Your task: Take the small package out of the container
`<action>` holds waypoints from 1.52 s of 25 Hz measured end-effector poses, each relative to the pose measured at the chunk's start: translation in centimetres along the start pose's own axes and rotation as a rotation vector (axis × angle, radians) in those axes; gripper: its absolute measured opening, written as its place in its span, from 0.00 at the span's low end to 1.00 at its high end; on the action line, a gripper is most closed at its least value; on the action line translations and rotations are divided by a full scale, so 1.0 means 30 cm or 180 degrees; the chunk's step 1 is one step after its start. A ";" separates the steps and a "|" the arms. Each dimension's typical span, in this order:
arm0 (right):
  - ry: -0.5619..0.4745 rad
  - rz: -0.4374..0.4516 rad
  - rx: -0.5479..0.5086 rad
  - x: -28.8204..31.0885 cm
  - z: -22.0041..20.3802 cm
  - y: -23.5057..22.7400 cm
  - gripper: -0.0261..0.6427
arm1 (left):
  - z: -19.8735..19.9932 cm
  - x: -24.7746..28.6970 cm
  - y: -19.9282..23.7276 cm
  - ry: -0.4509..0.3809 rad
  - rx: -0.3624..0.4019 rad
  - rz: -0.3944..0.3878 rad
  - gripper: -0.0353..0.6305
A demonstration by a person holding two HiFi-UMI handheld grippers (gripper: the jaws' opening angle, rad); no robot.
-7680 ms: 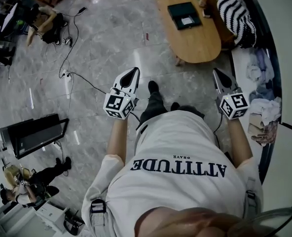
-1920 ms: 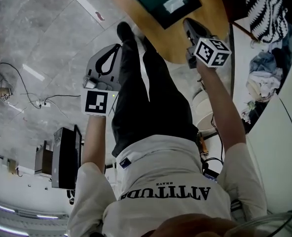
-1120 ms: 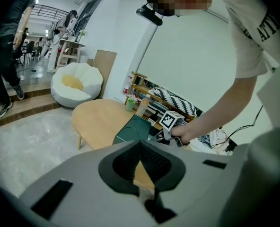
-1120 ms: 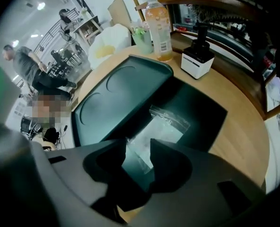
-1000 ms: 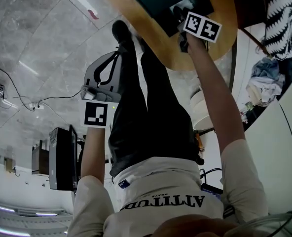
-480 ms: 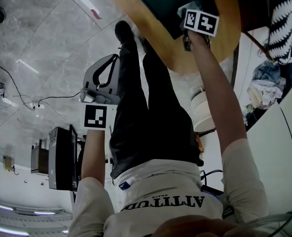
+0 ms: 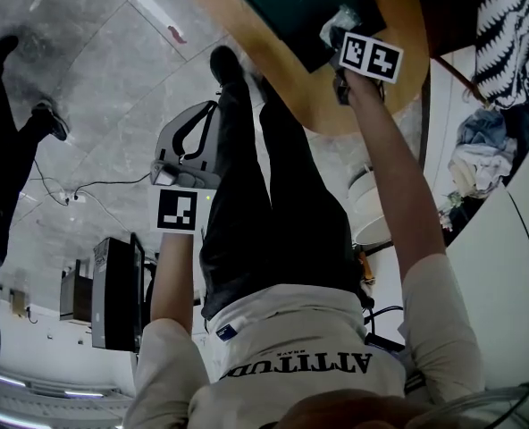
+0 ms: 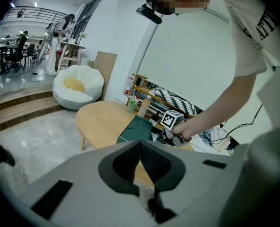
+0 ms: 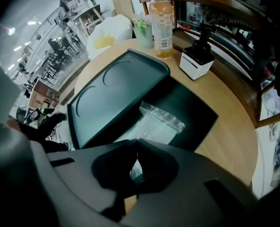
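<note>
A small clear plastic package (image 9: 154,124) lies in the open dark green container (image 9: 116,96) on the oval wooden table (image 9: 234,136). My right gripper (image 9: 136,151) points steeply down over it. Its jaws have just been closing, and they are now shut on the package's near end. From the head view, the package (image 7: 340,21) shows just beyond the right gripper (image 7: 338,36), over the container (image 7: 296,3). My left gripper (image 7: 214,105) hangs in the air over the floor, away from the table, its jaws together with nothing between them. The left gripper view shows those jaws (image 8: 140,144) meeting.
A drink bottle (image 9: 161,27), a green cup (image 9: 142,34) and a small white device (image 9: 196,60) stand at the table's far side beside a wooden shelf (image 9: 225,8). A white beanbag (image 8: 78,84) sits beyond the table. Another person's legs (image 7: 14,123) are on the floor at left.
The right gripper went down into the container, shut on the package and has come up slightly with it. Another person's legs have entered at the left. The left gripper stayed put.
</note>
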State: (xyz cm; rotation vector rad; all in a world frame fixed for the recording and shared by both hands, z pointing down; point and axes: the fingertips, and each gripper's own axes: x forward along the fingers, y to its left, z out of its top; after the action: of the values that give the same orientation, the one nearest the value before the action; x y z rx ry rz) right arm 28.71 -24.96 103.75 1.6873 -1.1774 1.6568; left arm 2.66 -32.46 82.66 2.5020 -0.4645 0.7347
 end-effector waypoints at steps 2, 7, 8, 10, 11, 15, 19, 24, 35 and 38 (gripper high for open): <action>-0.0051 0.0023 -0.0006 -0.034 0.004 0.004 0.07 | 0.025 -0.008 -0.010 -0.0028 0.0037 -0.0004 0.09; -0.0158 0.0084 -0.0068 -0.126 0.014 0.027 0.07 | 0.082 -0.042 -0.040 -0.0089 0.0106 0.0001 0.09; -0.0185 0.0100 -0.0084 -0.153 0.017 0.035 0.07 | 0.096 -0.053 -0.048 -0.0107 0.0124 0.0001 0.09; -0.0243 0.0133 -0.0121 -0.215 0.025 0.053 0.07 | 0.128 -0.080 -0.064 -0.0151 0.0141 0.0005 0.09; -0.0269 0.0147 -0.0143 -0.250 0.028 0.065 0.07 | 0.144 -0.095 -0.071 -0.0168 0.0153 0.0003 0.09; -0.0355 0.0184 -0.0247 -0.398 0.041 0.118 0.07 | 0.211 -0.164 -0.100 -0.0170 0.0252 -0.0042 0.09; -0.0482 0.0211 -0.0349 -0.552 0.069 0.167 0.07 | 0.290 -0.235 -0.129 -0.0221 0.0232 -0.0070 0.09; -0.0625 0.0255 -0.0424 -0.714 0.095 0.210 0.07 | 0.379 -0.315 -0.160 -0.0237 0.0294 -0.0114 0.09; -0.0867 0.0295 -0.0568 -1.027 0.121 0.306 0.07 | 0.568 -0.447 -0.203 -0.0298 0.0337 -0.0172 0.09; -0.0963 0.0315 -0.0587 -1.095 0.126 0.328 0.07 | 0.605 -0.483 -0.222 -0.0340 0.0371 -0.0224 0.09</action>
State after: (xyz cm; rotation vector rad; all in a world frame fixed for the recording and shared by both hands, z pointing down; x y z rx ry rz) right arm 26.19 -25.37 69.34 1.8284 -1.5275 1.3295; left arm 1.48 -34.14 58.59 2.6619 -0.3783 0.6195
